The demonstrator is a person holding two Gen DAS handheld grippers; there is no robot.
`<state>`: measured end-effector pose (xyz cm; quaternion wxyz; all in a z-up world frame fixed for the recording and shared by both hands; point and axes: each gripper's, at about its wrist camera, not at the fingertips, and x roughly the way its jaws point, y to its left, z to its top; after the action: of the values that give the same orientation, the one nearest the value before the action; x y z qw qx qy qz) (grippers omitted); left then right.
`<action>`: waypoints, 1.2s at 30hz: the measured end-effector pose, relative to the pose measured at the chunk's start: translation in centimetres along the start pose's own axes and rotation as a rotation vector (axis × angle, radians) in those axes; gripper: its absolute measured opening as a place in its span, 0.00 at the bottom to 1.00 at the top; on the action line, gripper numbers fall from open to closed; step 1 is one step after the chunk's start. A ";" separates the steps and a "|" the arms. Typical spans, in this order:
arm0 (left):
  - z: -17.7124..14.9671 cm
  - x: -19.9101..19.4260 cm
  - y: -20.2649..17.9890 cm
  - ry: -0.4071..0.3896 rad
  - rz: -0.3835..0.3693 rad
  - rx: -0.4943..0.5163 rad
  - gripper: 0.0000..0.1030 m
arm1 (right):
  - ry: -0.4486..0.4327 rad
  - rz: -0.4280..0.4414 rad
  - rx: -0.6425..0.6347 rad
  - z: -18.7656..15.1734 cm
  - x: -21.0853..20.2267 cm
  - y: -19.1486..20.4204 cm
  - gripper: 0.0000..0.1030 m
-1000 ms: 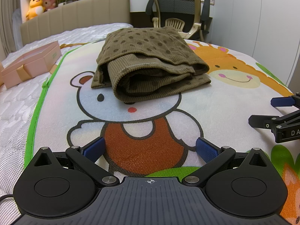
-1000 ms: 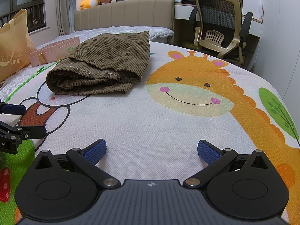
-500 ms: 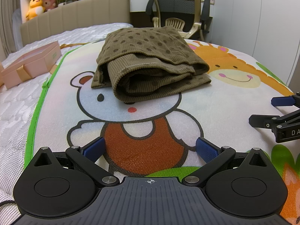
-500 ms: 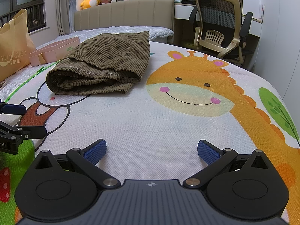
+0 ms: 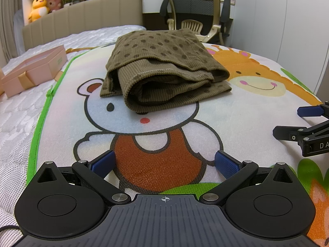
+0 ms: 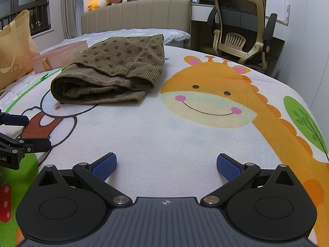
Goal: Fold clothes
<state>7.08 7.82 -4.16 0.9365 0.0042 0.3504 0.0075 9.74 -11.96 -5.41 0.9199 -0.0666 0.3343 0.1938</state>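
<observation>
A brown dotted garment (image 5: 164, 70) lies folded in a thick bundle on the cartoon play mat (image 5: 236, 111), over the bear's head. It also shows in the right wrist view (image 6: 115, 72), left of the giraffe face. My left gripper (image 5: 164, 163) is open and empty, low over the bear's red body, well short of the garment. My right gripper (image 6: 166, 164) is open and empty over white mat. Each gripper shows at the edge of the other's view: the right one (image 5: 304, 121) and the left one (image 6: 22, 129).
A pink gift box (image 5: 35, 70) lies left of the mat on the white mattress (image 5: 18, 127). A tan paper bag (image 6: 14, 49) stands at far left. A beige headboard (image 6: 135, 16) and an office chair (image 6: 240, 28) stand beyond the bed.
</observation>
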 end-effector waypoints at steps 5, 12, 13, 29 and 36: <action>0.0 -0.1 -0.1 0.000 0.002 0.000 1.00 | 0.000 0.000 0.000 0.0 0.0 0.0 1.00; 0.0 0.0 -0.1 0.001 0.004 0.001 1.00 | 0.000 0.000 0.000 0.0 0.0 0.0 1.00; 0.0 0.0 -0.1 0.001 0.004 0.000 1.00 | 0.000 0.000 0.000 0.0 0.0 0.0 1.00; 0.2 0.1 -0.2 0.013 0.011 -0.006 1.00 | 0.000 0.000 0.000 0.0 0.0 0.0 1.00; 0.2 0.1 -0.2 0.007 0.012 -0.013 1.00 | 0.000 0.000 -0.001 0.0 0.0 0.0 1.00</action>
<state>7.30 7.65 -4.12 0.9353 0.0004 0.3535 0.0154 9.73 -11.97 -5.40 0.9200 -0.0669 0.3342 0.1937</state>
